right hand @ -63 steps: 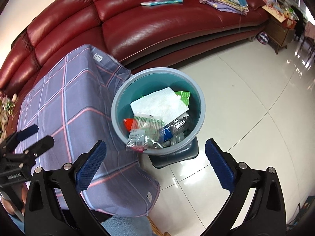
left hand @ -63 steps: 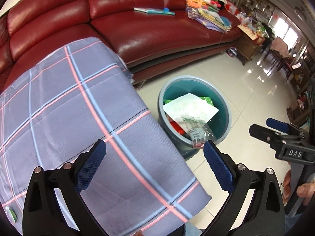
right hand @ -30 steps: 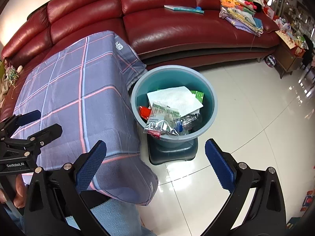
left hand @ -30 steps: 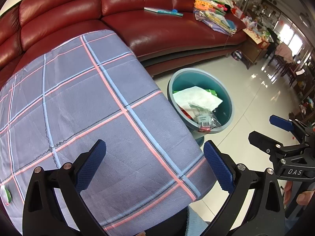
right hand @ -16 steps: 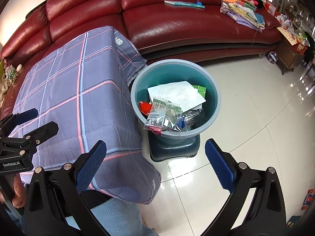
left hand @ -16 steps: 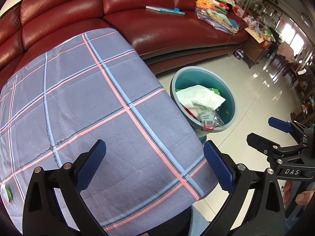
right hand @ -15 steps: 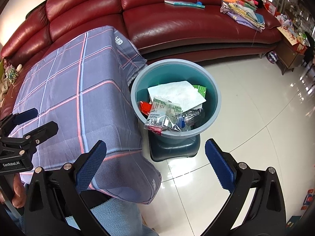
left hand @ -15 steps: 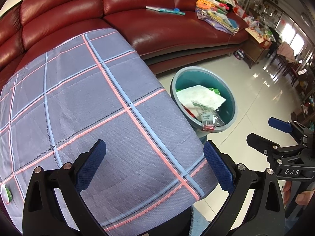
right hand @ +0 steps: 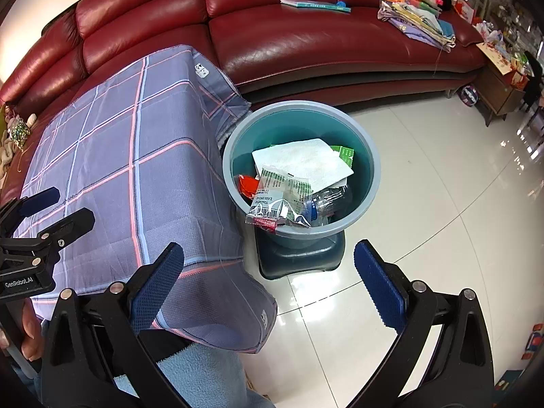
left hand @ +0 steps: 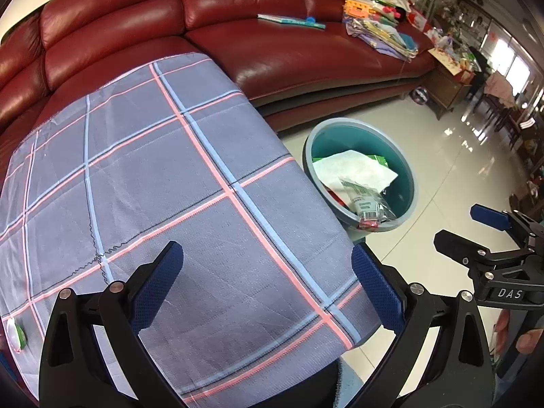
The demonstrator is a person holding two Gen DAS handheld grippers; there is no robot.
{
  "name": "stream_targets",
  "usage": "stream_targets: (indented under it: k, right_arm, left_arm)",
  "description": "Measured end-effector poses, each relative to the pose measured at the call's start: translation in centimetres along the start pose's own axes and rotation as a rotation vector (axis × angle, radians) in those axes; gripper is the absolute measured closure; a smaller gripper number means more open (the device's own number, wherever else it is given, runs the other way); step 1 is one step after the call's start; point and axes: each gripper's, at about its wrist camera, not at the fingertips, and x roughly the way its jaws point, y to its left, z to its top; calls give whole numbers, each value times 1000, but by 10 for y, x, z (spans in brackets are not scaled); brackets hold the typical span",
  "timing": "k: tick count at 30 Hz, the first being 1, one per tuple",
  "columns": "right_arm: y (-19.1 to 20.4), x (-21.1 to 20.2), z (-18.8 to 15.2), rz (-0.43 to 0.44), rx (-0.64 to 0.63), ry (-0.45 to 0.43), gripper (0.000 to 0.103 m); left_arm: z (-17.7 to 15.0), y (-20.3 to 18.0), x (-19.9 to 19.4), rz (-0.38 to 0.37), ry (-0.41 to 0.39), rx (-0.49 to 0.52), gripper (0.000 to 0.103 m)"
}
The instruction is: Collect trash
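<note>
A teal bin [right hand: 369,156] stands on a dark base on the floor beside the table; it also shows in the left wrist view [left hand: 409,183]. It holds a white paper sheet [right hand: 302,163], a clear wrapper [right hand: 275,204] hanging over the near rim, a red scrap and green packaging. My left gripper [left hand: 267,282] is open and empty above the plaid tablecloth [left hand: 153,176]. My right gripper [right hand: 268,282] is open and empty above the floor, in front of the bin. A small white and green scrap [left hand: 15,331] lies at the cloth's left edge.
A red leather sofa [right hand: 306,34] runs behind the table and bin, with a book and a pile of clothes and toys on it. Glossy white floor tiles [right hand: 442,204] lie to the right. A wooden side table stands at the far right.
Both grippers have drawn back a little from the bin and stayed open. The left wrist view has swung over the tablecloth. The bin's contents have not moved.
</note>
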Motion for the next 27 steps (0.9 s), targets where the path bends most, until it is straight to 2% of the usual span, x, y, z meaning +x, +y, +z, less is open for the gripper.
stream_targets:
  k: [27]
  right_arm:
    - [7,7,4,3,-19,19,7]
  left_arm:
    - [-2,-4,0,66,-5,28,4]
